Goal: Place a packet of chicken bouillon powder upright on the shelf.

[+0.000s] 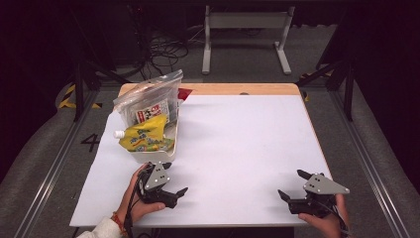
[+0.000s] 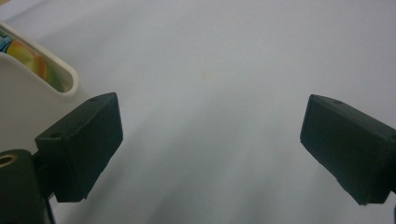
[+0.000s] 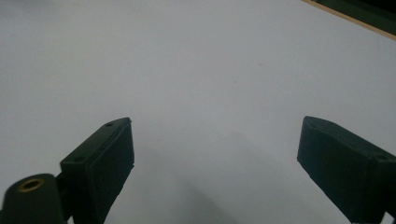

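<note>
The left gripper [image 1: 174, 179] has its black jaws spread wide with nothing between them, just beside the white rectangular plastic basket [image 1: 148, 156] at the table's left. The basket holds a yellow spouted pouch [image 1: 143, 135] and a clear bag [image 1: 148, 101], apparently of dark snacks. The right gripper [image 1: 293, 184] is likewise spread and empty, low over the white tabletop [image 1: 237, 144].

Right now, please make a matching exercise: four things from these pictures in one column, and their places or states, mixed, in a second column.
Things:
1. yellow spouted pouch
2. clear zip bag
3. left gripper
4. right gripper

Places or states:
A. open, near the table's front right corner
B. open, just in front of the white bin
C. standing tallest in the bin
D. lying on top at the bin's front

Pairs: 1-D, 2-C, 3-B, 4-A
</note>
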